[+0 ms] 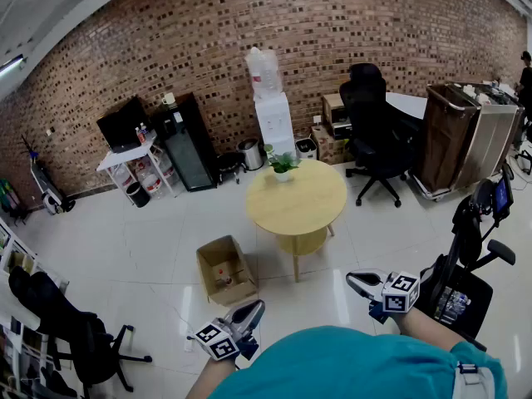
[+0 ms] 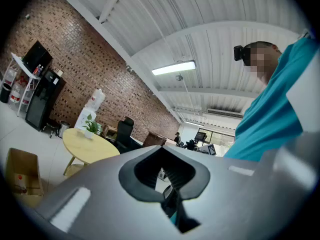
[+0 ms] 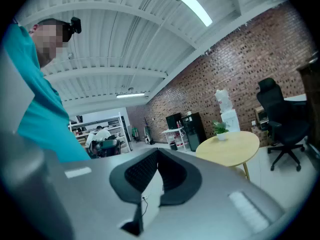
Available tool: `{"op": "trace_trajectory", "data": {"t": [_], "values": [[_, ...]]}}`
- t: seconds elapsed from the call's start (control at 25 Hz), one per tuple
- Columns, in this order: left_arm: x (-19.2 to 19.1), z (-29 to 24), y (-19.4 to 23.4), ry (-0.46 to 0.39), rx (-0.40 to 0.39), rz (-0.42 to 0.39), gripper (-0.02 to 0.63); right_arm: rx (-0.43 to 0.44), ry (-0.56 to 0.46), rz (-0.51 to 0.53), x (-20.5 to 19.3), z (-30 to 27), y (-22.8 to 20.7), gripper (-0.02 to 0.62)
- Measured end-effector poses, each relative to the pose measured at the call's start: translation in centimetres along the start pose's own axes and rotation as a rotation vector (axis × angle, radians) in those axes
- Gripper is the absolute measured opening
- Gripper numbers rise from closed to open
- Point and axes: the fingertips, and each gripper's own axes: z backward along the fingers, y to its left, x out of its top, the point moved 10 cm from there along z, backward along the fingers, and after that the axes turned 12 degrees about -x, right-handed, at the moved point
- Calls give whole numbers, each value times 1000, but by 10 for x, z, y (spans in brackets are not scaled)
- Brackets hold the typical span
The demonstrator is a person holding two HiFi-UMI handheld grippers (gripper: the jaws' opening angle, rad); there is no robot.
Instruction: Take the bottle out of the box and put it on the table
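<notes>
An open cardboard box [image 1: 224, 269] stands on the white floor, left of a round yellow table [image 1: 309, 207]. Inside it lies a small bottle [image 1: 221, 276] with a red cap. Both grippers hover close to my body, well short of the box. My left gripper [image 1: 254, 307] is shut and holds nothing, its tips pointing toward the box. The right gripper [image 1: 352, 278], also shut and holding nothing, points left. The left gripper view has the box [image 2: 22, 170] at lower left, the table [image 2: 86, 147] beyond it, and the left gripper [image 2: 169, 188]. The right gripper view looks past the right gripper [image 3: 151, 183] to the table [image 3: 235, 147].
A potted plant [image 1: 283, 165] sits at the table's far edge. A water dispenser [image 1: 273, 110], black fridge [image 1: 187, 144], white shelf [image 1: 129, 166] and black office chair [image 1: 374, 131] line the brick wall. An exercise bike [image 1: 465, 256] stands at right, another chair [image 1: 71, 331] at lower left.
</notes>
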Motion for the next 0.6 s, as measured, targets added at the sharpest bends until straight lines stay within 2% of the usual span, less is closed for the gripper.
{"op": "trace_trajectory", "data": {"t": [0.6], "values": [[-1, -22, 8, 11, -3, 8, 0, -2, -8, -2, 2, 5, -19, 3]]}}
